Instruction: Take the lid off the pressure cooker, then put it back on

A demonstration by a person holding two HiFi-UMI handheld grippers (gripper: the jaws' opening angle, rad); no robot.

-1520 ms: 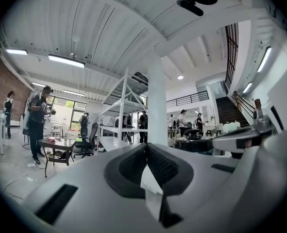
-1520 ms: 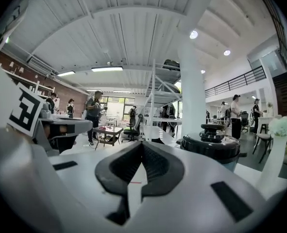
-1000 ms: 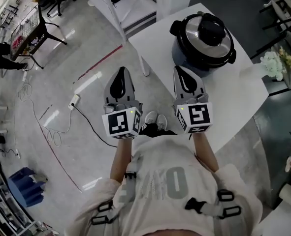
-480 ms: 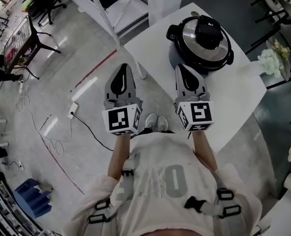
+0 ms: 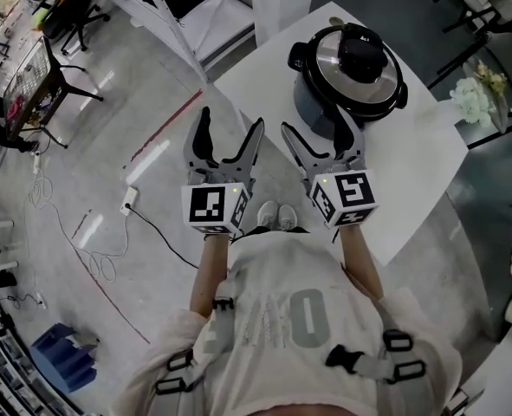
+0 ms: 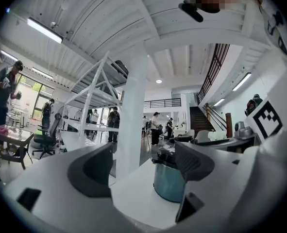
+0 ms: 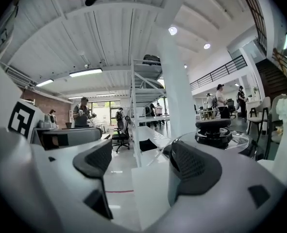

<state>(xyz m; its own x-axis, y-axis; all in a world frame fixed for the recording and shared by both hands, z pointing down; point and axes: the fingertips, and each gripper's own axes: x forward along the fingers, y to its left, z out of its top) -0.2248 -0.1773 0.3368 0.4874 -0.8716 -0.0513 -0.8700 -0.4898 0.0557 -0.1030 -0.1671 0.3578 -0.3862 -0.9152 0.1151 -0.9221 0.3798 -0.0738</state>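
The pressure cooker (image 5: pixel 346 72) stands on a white table (image 5: pixel 411 163), with its steel lid (image 5: pixel 323 57) and black knob (image 5: pixel 359 55) in place. My left gripper (image 5: pixel 231 121) hangs over the floor left of the table corner; its jaws have just been opening and stand open and empty. My right gripper (image 5: pixel 320 133) is just short of the cooker's near side, its jaws also freshly spread, open and empty. The left gripper view has the cooker (image 6: pixel 170 181) ahead by the right finger (image 6: pixel 194 159). The right gripper view has the knob (image 7: pixel 213 130) above the right finger (image 7: pixel 194 171).
A white pillar (image 6: pixel 131 125) and a metal frame rise beyond the table. White flowers (image 5: pixel 481 94) stand at the table's right. A cable and power strip (image 5: pixel 127 199) lie on the floor at left. Several people stand far off in the hall.
Both grippers went from shut to open. They have edged forward, and the cooker now lies nearer the right gripper's tips.
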